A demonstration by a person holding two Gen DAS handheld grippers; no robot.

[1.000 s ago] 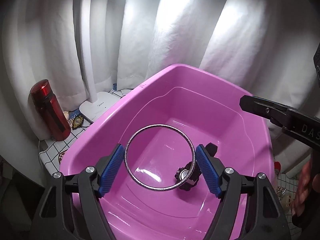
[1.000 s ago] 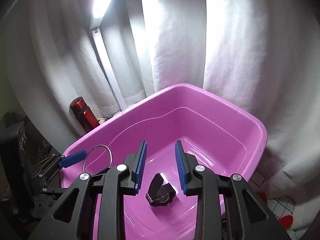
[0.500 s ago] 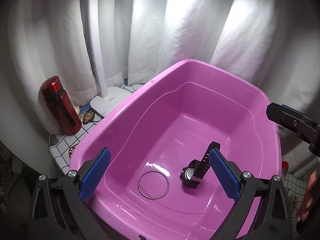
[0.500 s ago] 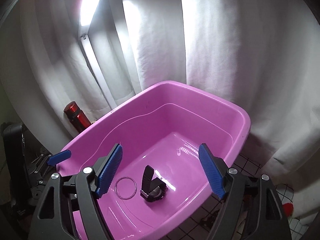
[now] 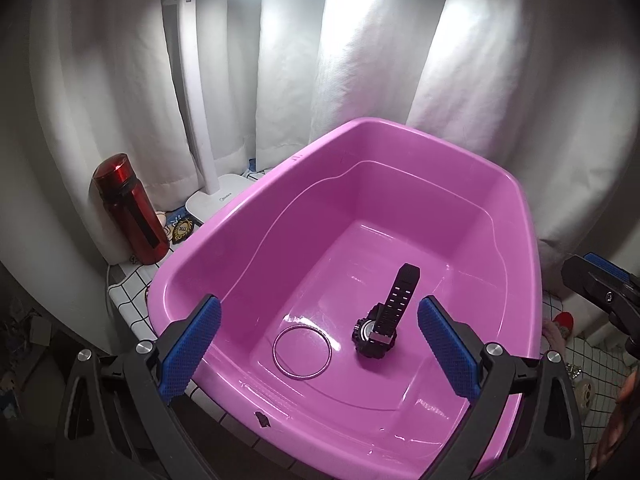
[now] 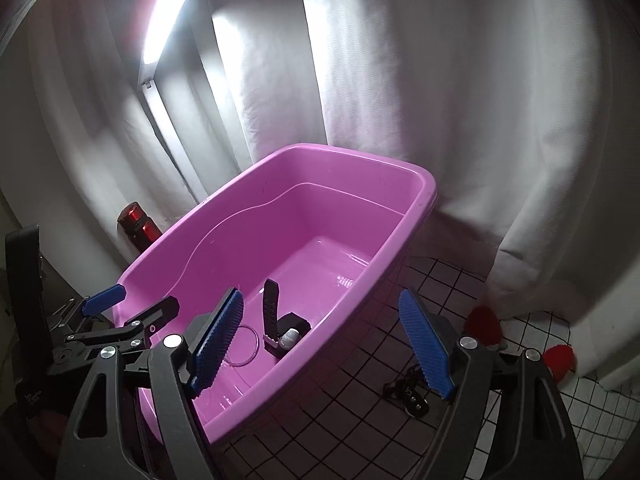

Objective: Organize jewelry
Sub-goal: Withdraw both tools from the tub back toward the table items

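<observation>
A pink plastic tub [image 5: 240,216] [image 6: 424,184] stands on the checked cloth. In it lie a silver bangle [image 5: 303,353] [image 6: 247,344] flat on the bottom and a black wristwatch [image 5: 382,326] [image 6: 280,326] with its strap sticking up. My left gripper [image 5: 320,350] is open and empty, above the tub's near rim. My right gripper [image 6: 324,344] is open and empty, over the tub's right wall. A small black item [image 6: 408,394] lies on the cloth right of the tub.
A red bottle [image 5: 130,210] and a white desk lamp [image 5: 200,128] stand left behind the tub. White curtains hang behind. Red soft items [image 6: 486,322] lie on the white checked cloth [image 6: 340,420] at the right.
My left gripper opened and let the bangle fall into the tub. My right gripper opened too. Both grippers drew back and up from the tub.
</observation>
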